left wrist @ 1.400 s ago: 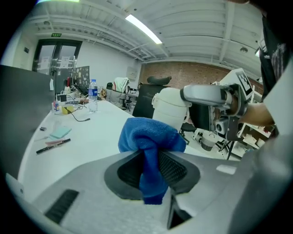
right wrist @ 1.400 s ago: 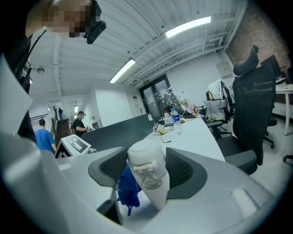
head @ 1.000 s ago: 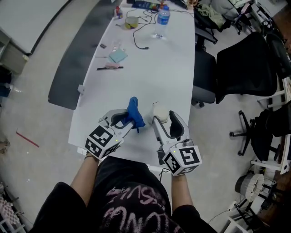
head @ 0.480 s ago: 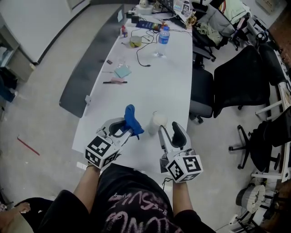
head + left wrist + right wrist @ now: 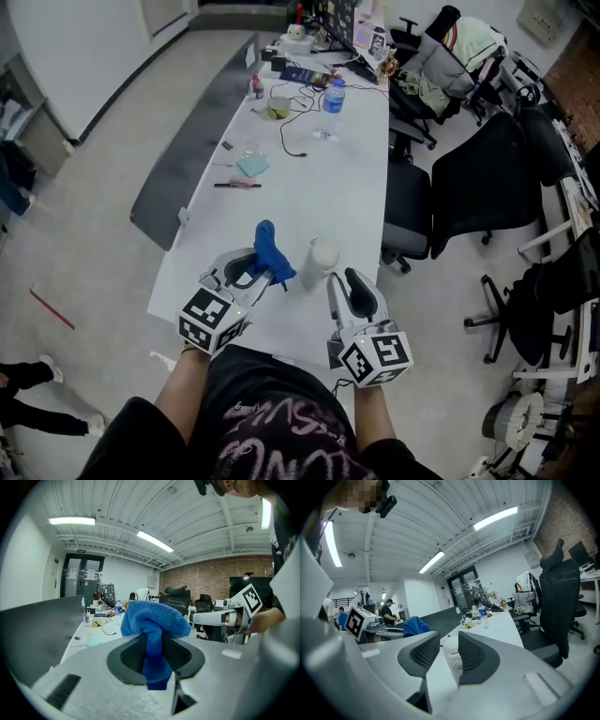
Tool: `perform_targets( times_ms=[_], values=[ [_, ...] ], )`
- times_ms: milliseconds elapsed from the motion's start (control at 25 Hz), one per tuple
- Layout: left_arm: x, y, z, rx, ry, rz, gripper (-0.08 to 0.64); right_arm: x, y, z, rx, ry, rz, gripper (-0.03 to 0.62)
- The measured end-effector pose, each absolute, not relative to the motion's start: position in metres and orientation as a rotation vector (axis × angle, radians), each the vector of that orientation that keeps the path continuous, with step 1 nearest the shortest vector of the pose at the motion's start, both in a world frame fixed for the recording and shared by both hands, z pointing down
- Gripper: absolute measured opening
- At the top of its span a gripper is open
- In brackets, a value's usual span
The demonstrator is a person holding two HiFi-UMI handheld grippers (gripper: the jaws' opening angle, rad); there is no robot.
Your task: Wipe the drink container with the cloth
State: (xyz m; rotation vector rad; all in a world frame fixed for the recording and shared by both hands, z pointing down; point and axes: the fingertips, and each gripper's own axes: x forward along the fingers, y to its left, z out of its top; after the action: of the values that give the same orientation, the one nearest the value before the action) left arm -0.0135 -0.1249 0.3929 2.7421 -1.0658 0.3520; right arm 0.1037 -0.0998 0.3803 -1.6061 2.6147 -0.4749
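A small white drink container (image 5: 322,254) stands upright near the front edge of the long white table (image 5: 352,178). My right gripper (image 5: 337,276) reaches it from the near side. In the right gripper view the container (image 5: 450,657) sits between the two dark pads (image 5: 425,653), and the right gripper's (image 5: 446,651) jaws are closing on it with a thin gap on the left side. My left gripper (image 5: 265,266) hovers just left of the container, shut on a bunched blue cloth (image 5: 269,246). The cloth (image 5: 154,618) bulges out above the left gripper's (image 5: 152,654) pads.
Farther along the table lie a teal note (image 5: 251,166), a pen (image 5: 231,185), a cable (image 5: 298,131), a small jar (image 5: 278,106) and a water bottle (image 5: 332,97). Black office chairs (image 5: 487,178) stand right of the table. A person's foot (image 5: 28,375) shows at the lower left.
The right gripper's jaws have narrowed around the container. The left gripper has kept its hold on the cloth beside it. The head view has pulled back and shows more of the room.
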Motion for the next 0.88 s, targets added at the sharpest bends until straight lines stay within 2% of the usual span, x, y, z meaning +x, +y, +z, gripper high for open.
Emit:
perform_targets(
  times_ms=[880],
  values=[
    [-0.024, -0.099, 0.353, 2.794, -1.209, 0.259, 0.091, 0.108, -0.073, 0.361, -1.652, 2.603, -0.349, 0.023]
  ],
)
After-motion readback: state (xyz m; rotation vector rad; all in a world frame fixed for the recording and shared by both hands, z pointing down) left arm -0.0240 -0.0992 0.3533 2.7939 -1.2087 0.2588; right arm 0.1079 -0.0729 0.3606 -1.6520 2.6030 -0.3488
